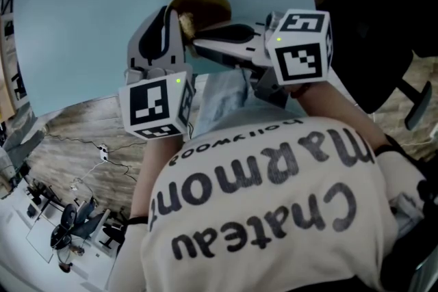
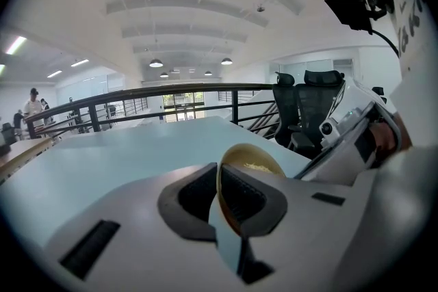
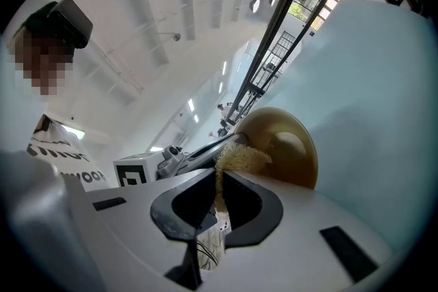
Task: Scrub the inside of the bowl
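Observation:
A tan bowl point(image 1: 205, 5) is held tilted above the pale blue table point(image 1: 82, 17). My left gripper point(image 1: 179, 22) is shut on the bowl's rim point(image 2: 220, 181), which stands edge-on between its pads. My right gripper point(image 1: 198, 44) is shut on a straw-coloured scrubber point(image 3: 236, 159). The scrubber's frayed end lies against the bowl's inside point(image 3: 287, 147) near the rim. In the left gripper view the scrubber point(image 2: 256, 166) shows as a pale patch inside the bowl. Both grippers meet at the bowl's near side.
The table edge point(image 1: 75, 102) runs close in front of the person, with wooden floor and cables point(image 1: 82, 154) beyond it. Black office chairs point(image 2: 304, 102) stand past the table's far side. A railing point(image 2: 137, 102) runs behind the table.

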The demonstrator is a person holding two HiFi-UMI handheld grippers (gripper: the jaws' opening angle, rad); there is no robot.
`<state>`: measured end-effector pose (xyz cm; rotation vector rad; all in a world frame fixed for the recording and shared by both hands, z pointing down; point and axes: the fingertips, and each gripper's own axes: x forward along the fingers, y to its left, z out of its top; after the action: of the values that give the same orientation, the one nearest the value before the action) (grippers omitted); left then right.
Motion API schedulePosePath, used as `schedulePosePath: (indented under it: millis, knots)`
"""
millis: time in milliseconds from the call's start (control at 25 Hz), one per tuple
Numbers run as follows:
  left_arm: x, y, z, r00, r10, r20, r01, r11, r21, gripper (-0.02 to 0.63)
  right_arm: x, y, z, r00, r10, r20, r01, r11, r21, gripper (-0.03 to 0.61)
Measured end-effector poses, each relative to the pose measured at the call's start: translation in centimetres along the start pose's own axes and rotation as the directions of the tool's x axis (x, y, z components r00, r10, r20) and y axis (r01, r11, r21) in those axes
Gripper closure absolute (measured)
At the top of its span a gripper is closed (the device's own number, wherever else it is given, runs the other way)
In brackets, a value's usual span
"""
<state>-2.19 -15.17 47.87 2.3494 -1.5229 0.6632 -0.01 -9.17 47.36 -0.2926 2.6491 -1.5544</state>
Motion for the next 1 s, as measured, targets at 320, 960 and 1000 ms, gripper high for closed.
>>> schedulePosePath:
  millis: [320,960,1000]
  knots:
    - [0.0,-0.6,-0.7,1.0,0.002,-0.016,-0.002,1.0,0.005,0.592,-0.7,-1.4,-1.7,0.993,-0.071,-0.093,0.064,0.995,-0.076,0.526]
    - [-0.2,-1.2,-0.1,1.0,0.027,0.015,-0.028,0.995,0.094,0.589,-3.1,-4.3,-2.8,0.955,-0.24,-0.177,0.201,0.957,-0.21,0.526]
    - [-0.2,-1.5,0.0,0.999,0.026,0.02,-0.028,0.992,0.127,0.589,-3.3,-4.6,-2.8,0.952,-0.251,-0.177,0.212,0.954,-0.211,0.526]
